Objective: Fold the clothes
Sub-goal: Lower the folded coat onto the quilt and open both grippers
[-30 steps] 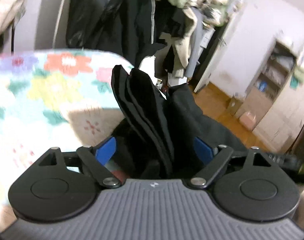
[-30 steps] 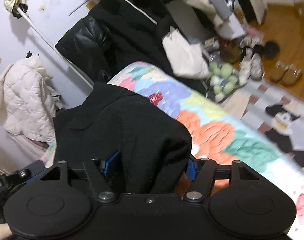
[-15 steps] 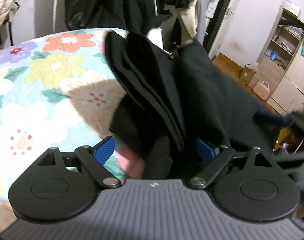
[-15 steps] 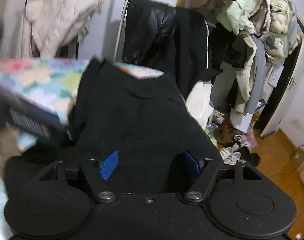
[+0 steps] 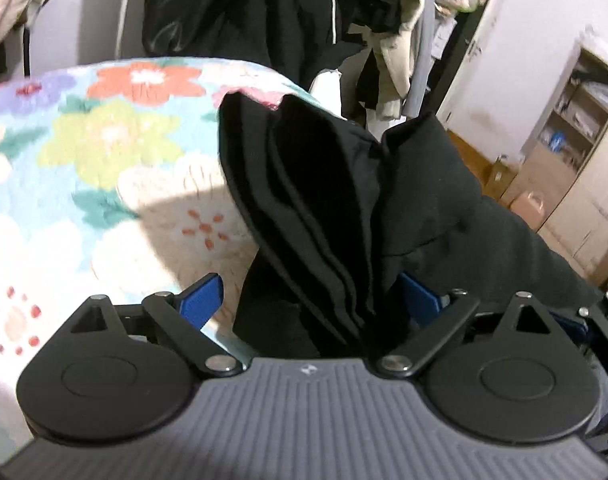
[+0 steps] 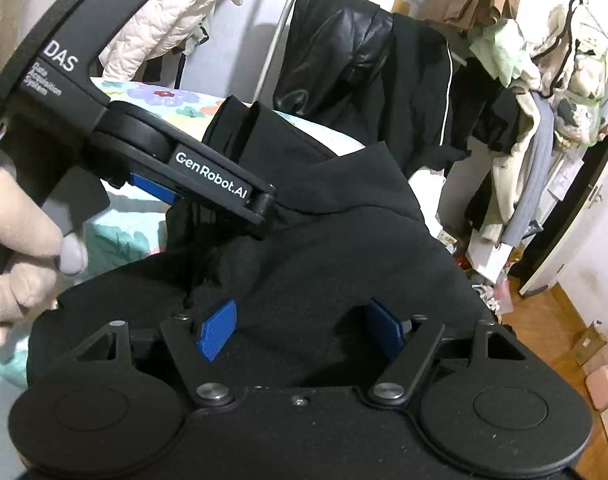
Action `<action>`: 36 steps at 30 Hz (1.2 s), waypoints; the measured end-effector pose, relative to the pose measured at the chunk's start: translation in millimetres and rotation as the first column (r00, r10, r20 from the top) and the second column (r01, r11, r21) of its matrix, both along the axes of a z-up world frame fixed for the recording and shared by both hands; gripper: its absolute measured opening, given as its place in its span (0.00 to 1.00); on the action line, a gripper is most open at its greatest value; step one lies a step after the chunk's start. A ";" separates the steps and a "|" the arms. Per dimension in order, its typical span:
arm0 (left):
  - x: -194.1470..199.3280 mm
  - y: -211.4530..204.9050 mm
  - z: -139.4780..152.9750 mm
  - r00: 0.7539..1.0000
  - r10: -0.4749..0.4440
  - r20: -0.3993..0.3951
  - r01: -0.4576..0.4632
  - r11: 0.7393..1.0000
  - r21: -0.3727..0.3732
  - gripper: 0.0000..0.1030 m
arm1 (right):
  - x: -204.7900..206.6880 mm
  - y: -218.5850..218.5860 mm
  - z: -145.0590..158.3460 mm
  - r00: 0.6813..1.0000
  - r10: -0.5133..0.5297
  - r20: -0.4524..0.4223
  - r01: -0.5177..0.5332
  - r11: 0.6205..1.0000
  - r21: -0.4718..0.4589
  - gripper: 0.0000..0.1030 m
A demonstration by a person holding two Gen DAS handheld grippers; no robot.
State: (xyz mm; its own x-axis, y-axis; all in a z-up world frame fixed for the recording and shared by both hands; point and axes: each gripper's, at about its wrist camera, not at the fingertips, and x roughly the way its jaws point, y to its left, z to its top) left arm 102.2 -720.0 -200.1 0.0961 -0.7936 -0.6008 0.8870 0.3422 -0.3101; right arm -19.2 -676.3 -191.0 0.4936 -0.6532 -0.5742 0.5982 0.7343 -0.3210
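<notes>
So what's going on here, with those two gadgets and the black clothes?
A person is folding a black garment over a bed with a floral blanket, using a handheld gripper in each hand. The left gripper has bunched folds of the fabric between its fingers. The right gripper has fabric draped between its spread blue pads. The garment is gathered up, not yet laid flat or neatly folded.

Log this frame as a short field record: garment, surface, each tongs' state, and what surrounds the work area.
garment: black garment, bunched in layered folds, lifted over the bed
surface: floral bedspread
left tongs: fabric runs between the blue pads; pads set apart, grip cannot be told
right tongs: pads apart, black cloth lying across them; grip cannot be told
hand: holds the left tool's handle
background: black jackets hanging, wooden floor
</notes>
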 end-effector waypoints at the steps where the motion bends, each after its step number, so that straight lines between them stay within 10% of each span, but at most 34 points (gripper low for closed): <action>1: 2.0 0.9 -2.1 1.000 0.006 -0.008 -0.006 1.000 -0.001 1.00 | 0.5 0.6 -1.3 1.000 0.002 -0.001 -0.002 1.000 -0.006 0.76; 19: -46.5 114.1 74.9 0.984 -0.006 0.178 0.042 0.979 -0.198 1.00 | -49.7 29.0 12.9 0.979 -0.065 0.192 0.047 0.994 0.099 0.85; 25: -90.9 148.0 81.7 0.903 -0.003 0.429 0.012 1.000 -0.018 1.00 | -82.9 55.8 31.5 0.972 -0.161 0.173 0.134 0.979 0.155 0.86; 36: -139.6 191.7 71.1 0.875 0.106 0.471 -0.102 0.994 -0.034 1.00 | -114.6 110.1 39.1 0.960 -0.206 0.191 0.160 0.960 0.231 0.85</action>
